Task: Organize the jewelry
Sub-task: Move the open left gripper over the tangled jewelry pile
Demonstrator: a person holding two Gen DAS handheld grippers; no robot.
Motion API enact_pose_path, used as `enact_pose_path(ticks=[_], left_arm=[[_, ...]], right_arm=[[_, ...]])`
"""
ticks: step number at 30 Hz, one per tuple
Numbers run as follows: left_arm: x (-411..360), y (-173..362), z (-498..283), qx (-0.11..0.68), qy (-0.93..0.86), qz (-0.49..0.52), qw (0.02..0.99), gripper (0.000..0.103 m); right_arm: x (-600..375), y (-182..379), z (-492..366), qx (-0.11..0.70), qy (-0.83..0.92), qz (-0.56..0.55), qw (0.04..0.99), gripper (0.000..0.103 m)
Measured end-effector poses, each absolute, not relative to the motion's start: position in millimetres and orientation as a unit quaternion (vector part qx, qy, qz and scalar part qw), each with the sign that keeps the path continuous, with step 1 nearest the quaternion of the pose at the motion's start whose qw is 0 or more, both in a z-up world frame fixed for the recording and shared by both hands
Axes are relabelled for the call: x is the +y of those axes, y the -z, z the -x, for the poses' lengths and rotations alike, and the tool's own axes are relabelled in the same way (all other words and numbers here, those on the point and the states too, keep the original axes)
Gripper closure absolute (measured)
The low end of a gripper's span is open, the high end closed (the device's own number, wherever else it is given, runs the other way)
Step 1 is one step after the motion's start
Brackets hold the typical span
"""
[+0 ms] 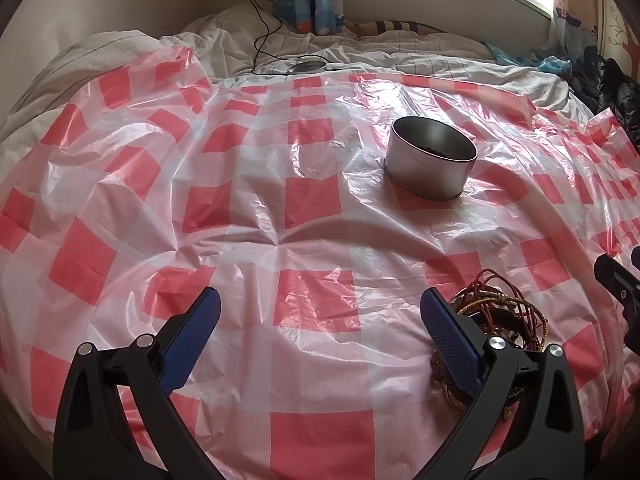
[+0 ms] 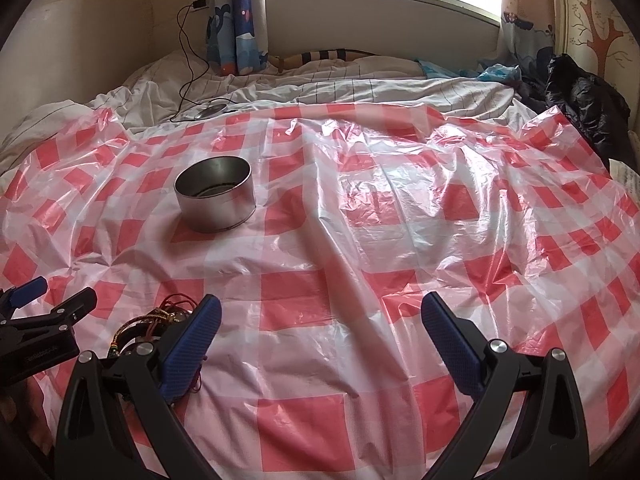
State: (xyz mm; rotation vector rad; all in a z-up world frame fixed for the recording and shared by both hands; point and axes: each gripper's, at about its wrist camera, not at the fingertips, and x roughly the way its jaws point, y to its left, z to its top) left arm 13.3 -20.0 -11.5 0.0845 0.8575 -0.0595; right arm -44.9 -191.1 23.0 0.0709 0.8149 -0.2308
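Between the two wide-open, empty grippers — left gripper, right gripper — lies the tangled jewelry pile; advise lifting one strand cleanly toward the tin.

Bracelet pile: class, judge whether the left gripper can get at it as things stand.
Probably yes. The left gripper is open and empty, the bracelet pile lies just beside its right finger, and nothing covers it; a small sideways shift seems enough.

Two low wrist cameras face the window across a checkered plastic sheet, side by side, sharing the metal tin and jewelry pile.
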Motion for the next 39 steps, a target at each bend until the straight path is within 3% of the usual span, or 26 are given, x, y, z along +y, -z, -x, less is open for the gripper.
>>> enact_pose_path(ticks=[39], left_arm=[[-33.9, 2.2, -19.2, 0.39, 0.059, -0.064, 0.917, 0.006]], right_arm=[[-168.9, -15.3, 37.5, 0.417, 0.032, -0.015, 0.908, 0.007]])
